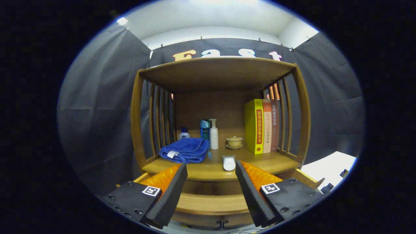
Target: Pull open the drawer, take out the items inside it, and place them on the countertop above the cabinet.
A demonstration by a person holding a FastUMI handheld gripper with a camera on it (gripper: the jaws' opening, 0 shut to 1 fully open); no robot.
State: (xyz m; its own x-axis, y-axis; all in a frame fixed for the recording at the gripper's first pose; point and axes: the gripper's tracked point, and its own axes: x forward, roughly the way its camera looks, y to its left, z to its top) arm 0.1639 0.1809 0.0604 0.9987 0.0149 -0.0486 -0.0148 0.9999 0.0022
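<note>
Jaws [211, 169] spread wide, empty, near wooden bench [208, 172]; white tube [229, 162] lying just ahead; folded blue towel [185, 150] left.

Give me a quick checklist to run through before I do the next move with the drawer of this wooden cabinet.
1. Gripper fingers apart and holding nothing: ok.
2. Wooden drawer front pulled out, below the fingers: ok.
3. Drawer contents visible: cannot tell.
4. Small dark drawer knob reachable, low between the fingers: ok.
5. Free spot on the wooden countertop: ok, bare in front of the upright books.
6. Folded blue towel and lying white tube near the front edge: not ok, mind them.
</note>
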